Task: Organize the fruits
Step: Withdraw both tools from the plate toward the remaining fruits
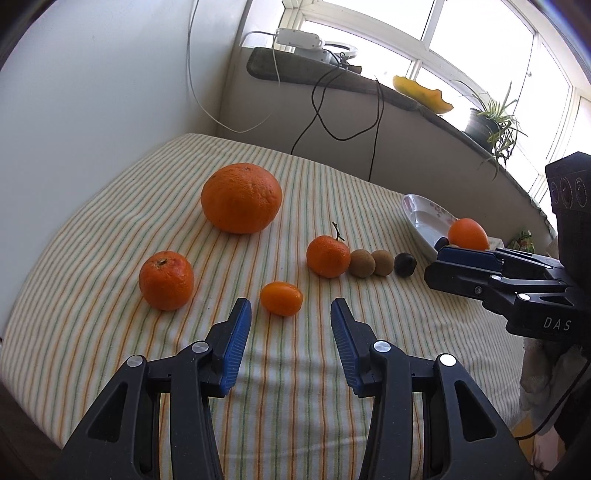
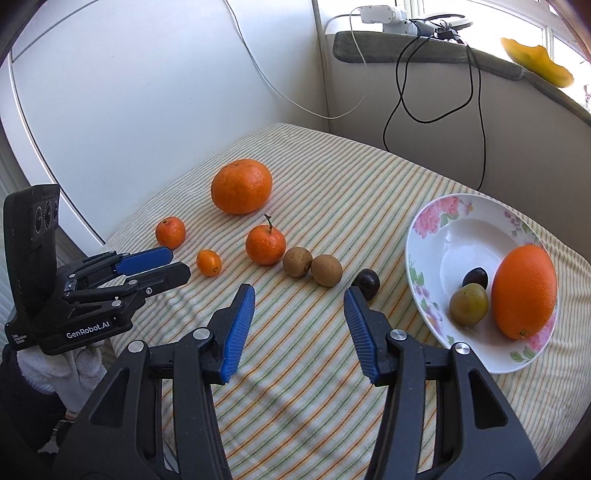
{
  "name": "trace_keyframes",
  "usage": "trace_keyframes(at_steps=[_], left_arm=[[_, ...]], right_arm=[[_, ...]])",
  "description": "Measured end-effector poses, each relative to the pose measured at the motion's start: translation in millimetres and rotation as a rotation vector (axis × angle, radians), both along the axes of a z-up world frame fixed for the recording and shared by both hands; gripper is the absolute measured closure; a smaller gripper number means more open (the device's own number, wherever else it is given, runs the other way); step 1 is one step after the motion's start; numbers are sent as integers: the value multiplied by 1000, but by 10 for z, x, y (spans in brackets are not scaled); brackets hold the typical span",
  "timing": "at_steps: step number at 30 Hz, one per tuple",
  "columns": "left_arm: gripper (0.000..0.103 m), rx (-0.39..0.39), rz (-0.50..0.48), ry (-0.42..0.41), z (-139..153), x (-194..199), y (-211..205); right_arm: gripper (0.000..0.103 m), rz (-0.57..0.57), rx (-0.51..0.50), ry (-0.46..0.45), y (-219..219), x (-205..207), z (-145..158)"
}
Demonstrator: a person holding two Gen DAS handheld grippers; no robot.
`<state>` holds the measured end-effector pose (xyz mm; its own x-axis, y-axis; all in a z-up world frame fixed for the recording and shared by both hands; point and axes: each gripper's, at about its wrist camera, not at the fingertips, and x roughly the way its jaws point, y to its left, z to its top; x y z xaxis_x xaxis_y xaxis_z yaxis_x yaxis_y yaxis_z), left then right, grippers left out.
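On the striped cloth lie a large orange, a tangerine, a small kumquat, a stemmed tangerine, two brown round fruits and a dark plum. My left gripper is open, just short of the kumquat. My right gripper is open and empty, near the dark plum. The floral plate holds an orange, a green plum and a dark plum.
A wall borders the cloth on the left. A windowsill behind carries a power strip, hanging cables, a yellow peel and a potted plant. The table edge runs near the left gripper in the right wrist view.
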<state>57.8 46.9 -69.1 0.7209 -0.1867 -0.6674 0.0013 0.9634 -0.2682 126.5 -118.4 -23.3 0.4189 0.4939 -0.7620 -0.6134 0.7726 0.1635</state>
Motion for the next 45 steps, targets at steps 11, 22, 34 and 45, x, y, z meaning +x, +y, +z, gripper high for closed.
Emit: trace_keyframes(at_steps=[11,22,34,45], left_arm=[[60,4,-5,27,-107,109,21],[60,26,-22,48,-162,219,-4],[70,56,-17,53,-213,261,-54],[75,31,-16,44,-201,247,-25]], right_arm=[[60,90,-16,43,422,242,-117],[63,137,-87,51,701,498,-313],[66,204,-150,33,898,514,-371],[68,218,-189,-2,995,429,-379]])
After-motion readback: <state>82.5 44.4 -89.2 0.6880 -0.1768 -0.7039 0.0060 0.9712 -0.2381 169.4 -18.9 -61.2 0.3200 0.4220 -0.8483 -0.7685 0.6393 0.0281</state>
